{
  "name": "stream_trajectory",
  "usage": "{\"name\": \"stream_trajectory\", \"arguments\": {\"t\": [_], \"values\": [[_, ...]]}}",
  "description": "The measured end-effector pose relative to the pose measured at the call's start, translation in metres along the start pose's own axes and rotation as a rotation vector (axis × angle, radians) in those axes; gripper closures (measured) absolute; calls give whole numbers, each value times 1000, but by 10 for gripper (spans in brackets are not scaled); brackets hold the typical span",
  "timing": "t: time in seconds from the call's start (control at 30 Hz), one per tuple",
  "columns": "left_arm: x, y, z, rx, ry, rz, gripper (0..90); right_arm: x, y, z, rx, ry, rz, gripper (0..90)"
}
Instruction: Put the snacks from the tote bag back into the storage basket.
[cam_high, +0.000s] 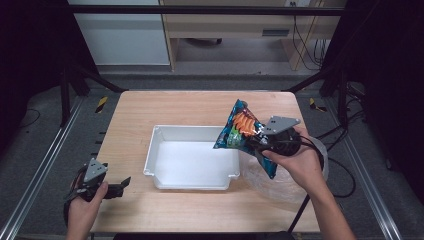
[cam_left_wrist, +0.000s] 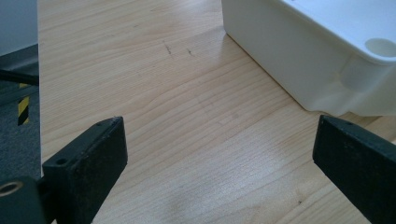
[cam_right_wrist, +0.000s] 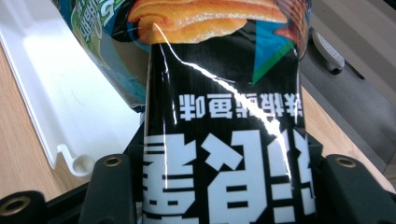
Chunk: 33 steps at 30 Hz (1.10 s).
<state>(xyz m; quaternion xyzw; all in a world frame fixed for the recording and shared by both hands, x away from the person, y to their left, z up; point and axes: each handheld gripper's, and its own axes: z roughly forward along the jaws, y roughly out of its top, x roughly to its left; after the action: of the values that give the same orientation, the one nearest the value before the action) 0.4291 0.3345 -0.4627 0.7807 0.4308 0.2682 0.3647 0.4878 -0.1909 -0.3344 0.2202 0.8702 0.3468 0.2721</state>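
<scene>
A shiny snack bag (cam_high: 239, 129), blue and black with orange chips printed on it, hangs tilted in the air over the right end of the white tray (cam_high: 155, 150). My right gripper (cam_high: 260, 142) is shut on the bag's lower part. In the right gripper view the bag (cam_right_wrist: 224, 154) sits pressed between both black jaws, with the tray (cam_right_wrist: 56, 107) below and to the left. My left gripper (cam_high: 122, 186) rests low near the table's front left corner, open, with bare wood between its jaws (cam_left_wrist: 219, 128). The tray's corner (cam_left_wrist: 299, 60) lies ahead of it to the right.
A crumpled clear plastic bag (cam_high: 275, 185) lies on the table under my right hand, right of the tray. The wooden table (cam_high: 150, 107) ends close to my left gripper. Black frame posts and cables stand around the table.
</scene>
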Motion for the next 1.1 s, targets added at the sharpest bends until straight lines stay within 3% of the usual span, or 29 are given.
{"name": "stream_trajectory", "arguments": {"t": [0.37, 0.77, 1.1], "values": [[-2, 1, 0, -8, -5, 7, 31, 8, 25, 17, -24, 28, -38, 437], [-1, 1, -4, -26, 16, 8, 39, 19, 55, 46, -17, 75, -87, 438], [-2, 2, -4, -31, 22, 18, 40, 27, 69, 58, -2, 113, -127, 438]]}}
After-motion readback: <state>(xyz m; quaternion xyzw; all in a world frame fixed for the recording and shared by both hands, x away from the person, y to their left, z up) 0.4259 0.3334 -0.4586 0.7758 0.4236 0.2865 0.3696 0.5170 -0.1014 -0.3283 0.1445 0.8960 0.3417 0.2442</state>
